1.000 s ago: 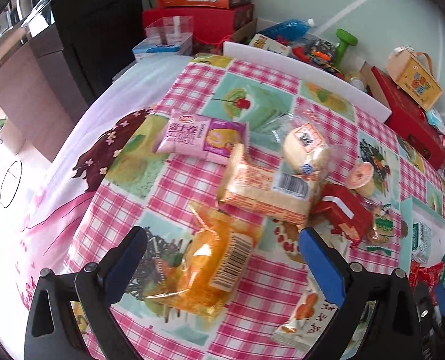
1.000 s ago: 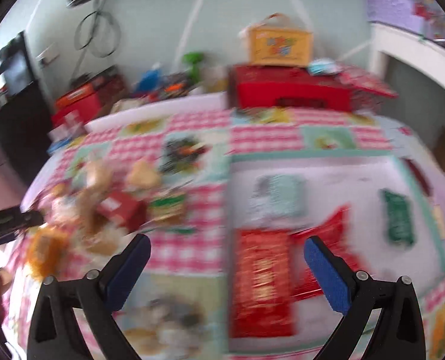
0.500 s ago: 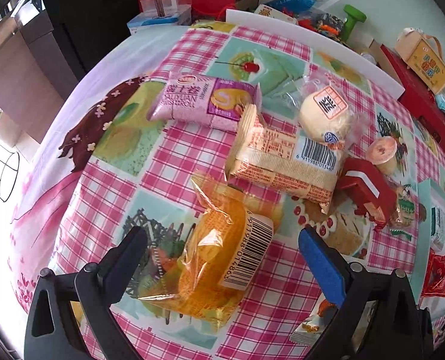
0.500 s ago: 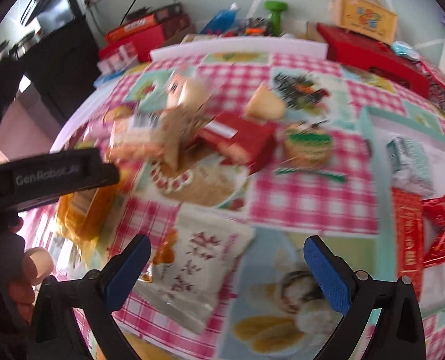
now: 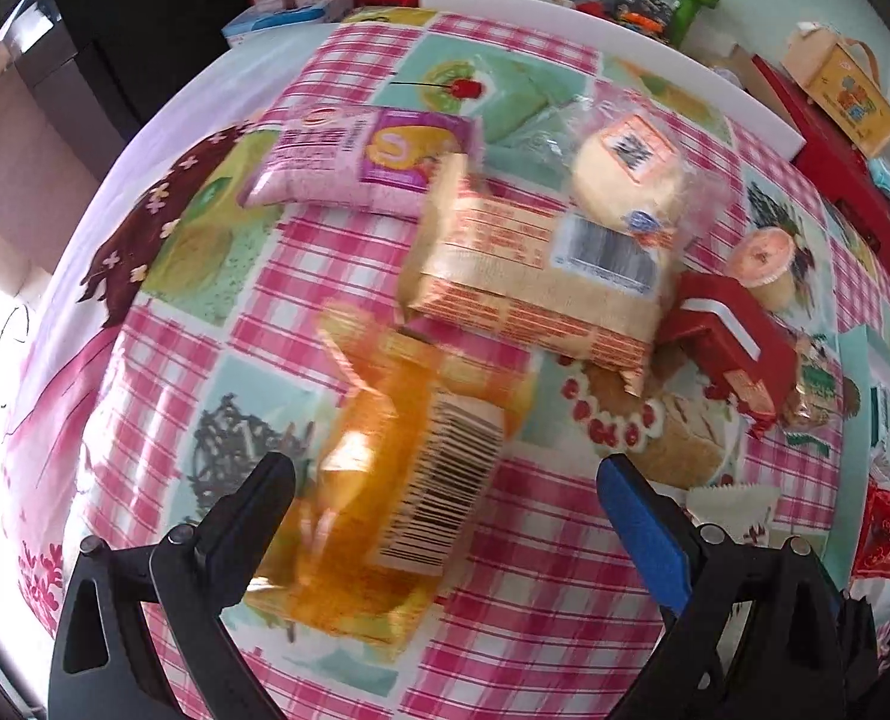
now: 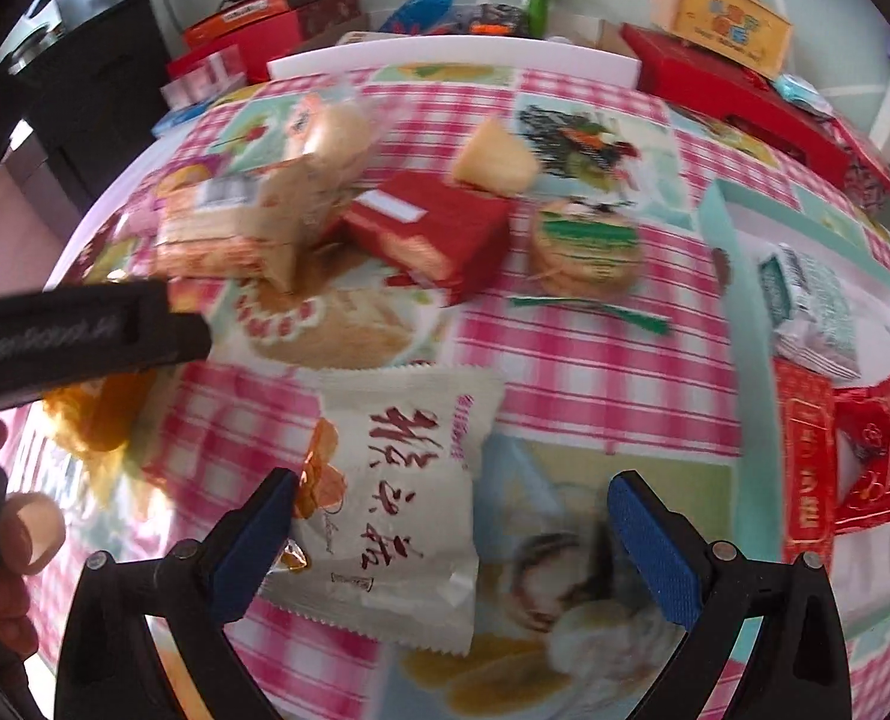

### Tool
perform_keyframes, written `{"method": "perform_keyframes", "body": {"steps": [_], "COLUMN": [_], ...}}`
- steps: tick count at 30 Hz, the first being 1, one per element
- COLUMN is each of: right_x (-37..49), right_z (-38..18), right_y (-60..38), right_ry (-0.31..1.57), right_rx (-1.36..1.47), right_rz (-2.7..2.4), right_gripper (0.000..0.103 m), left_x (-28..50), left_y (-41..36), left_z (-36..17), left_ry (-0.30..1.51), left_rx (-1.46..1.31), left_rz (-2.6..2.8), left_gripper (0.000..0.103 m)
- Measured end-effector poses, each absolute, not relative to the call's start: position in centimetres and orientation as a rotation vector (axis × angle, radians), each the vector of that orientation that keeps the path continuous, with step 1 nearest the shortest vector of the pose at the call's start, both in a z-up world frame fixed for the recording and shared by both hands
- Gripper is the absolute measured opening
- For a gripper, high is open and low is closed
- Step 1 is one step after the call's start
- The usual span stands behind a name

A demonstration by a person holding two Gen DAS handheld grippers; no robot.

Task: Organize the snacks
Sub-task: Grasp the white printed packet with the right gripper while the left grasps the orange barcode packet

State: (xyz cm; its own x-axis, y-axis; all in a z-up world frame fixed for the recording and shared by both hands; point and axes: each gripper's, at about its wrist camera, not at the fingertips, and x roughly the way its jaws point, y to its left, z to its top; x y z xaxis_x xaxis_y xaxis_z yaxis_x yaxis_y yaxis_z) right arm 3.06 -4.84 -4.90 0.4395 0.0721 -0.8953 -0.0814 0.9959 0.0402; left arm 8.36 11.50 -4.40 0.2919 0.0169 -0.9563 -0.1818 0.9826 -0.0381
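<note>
Snacks lie on a pink checked tablecloth (image 5: 337, 276). My left gripper (image 5: 445, 504) is open, its fingers either side of an orange packet (image 5: 397, 492) with a barcode. Beyond it lie a tan wafer pack (image 5: 535, 282), a pink roll pack (image 5: 361, 162), a round bun (image 5: 631, 174) and a red box (image 5: 727, 348). My right gripper (image 6: 451, 534) is open just over a white packet (image 6: 397, 504) with Chinese writing. The red box (image 6: 427, 234) and a round cookie pack (image 6: 583, 246) lie farther off.
A pale tray (image 6: 715, 222) at the right holds red packets (image 6: 847, 450) and a green-white one (image 6: 805, 300). The left gripper's body (image 6: 79, 342) crosses the right wrist view at the left. Red boxes (image 6: 727, 90) and a yellow carton (image 6: 721, 18) stand behind the table.
My left gripper has moved down closer over the orange packet. My right gripper has swung left from the tray and come down over the white packet.
</note>
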Motion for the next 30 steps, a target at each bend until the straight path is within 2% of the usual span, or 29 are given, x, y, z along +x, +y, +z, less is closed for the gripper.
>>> {"method": "perform_keyframes", "body": {"steps": [7, 12, 14, 16, 20, 22, 30], "right_x": [3.8, 4.1, 4.2, 4.1, 3.9, 3.8, 4.0], "right_z": [-4.9, -4.9, -4.8, -4.7, -4.2, -4.0, -3.7], "right_y": [-7.7, -7.8, -7.8, -7.6, -7.8, -8.0, -9.1], "right_ry": [1.115, 1.111, 1.109, 1.099, 1.078, 1.071, 1.069], "right_rx": [-0.012, -0.025, -0.027, -0.023, -0.016, -0.008, 0.068], "right_rz": [0.042, 0.057, 0.062, 0.064, 0.054, 0.058, 0.083], "right_gripper": [0.103, 0.103, 0.102, 0.092, 0.074, 0.057, 0.055], "left_x": [8.5, 8.5, 8.7, 8.7, 8.9, 9.0, 9.0], "left_y": [8.1, 7.1, 6.7, 6.7, 7.1, 6.9, 5.5], "left_z": [-4.4, -4.5, -4.7, -4.8, -5.1, -5.1, -3.6], "left_ry": [1.269, 1.274, 1.28, 1.286, 1.281, 1.277, 1.254], "left_rx": [-0.129, -0.128, -0.142, -0.164, -0.165, -0.162, -0.144], "left_rz": [0.054, 0.029, 0.024, 0.016, 0.01, 0.003, -0.036], "left_gripper": [0.097, 0.075, 0.055, 0.047, 0.044, 0.043, 0.039]}}
